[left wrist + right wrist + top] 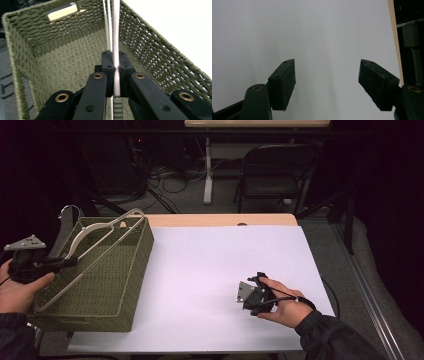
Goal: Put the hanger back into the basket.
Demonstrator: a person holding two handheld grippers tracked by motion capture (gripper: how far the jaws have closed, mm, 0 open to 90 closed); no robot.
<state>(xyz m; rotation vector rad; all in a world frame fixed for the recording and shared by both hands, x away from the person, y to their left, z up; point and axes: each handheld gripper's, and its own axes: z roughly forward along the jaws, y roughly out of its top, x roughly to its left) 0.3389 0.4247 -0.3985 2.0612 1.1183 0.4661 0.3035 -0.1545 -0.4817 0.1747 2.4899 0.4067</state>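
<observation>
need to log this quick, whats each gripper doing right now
Left gripper: shut on the thin white plastic clothes hanger lying in the green woven basket.
Right gripper: open, holding nothing, over the white table.

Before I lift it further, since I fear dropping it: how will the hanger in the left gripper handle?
The hanger looks thin and stiff, probably light. The left gripper pinches one smooth bar off-centre, so it may pivot or slip. Its frame could catch the woven basket rim.

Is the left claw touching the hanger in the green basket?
Touching. The left gripper view shows the left claw shut on the hanger, pads pressing both sides.
</observation>
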